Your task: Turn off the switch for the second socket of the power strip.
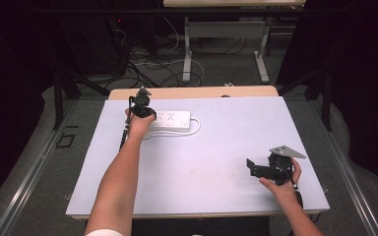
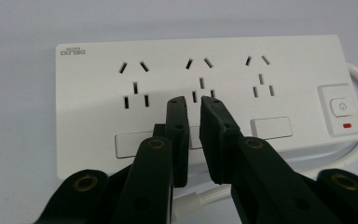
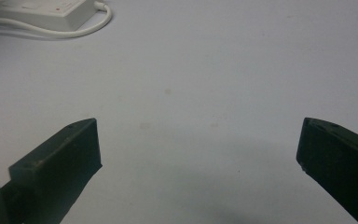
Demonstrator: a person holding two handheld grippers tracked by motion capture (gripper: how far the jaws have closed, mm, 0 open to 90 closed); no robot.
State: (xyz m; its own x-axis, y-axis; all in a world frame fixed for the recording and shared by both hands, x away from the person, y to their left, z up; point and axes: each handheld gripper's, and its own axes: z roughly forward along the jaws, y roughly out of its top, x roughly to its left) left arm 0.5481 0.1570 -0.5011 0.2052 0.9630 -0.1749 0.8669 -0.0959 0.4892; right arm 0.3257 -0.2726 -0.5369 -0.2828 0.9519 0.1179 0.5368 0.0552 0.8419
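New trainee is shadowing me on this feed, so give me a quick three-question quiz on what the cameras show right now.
1. True or false: the right gripper is open over bare table.
2. Multiple choice: the left gripper points at which part of the power strip? A) left outlet B) middle outlet C) the switch
3. Fill in: the strip's white cable leaves its end nearest the ____.

Key: 1 true. 2 B, with the jaws nearly together and nothing between them. 3 switch.
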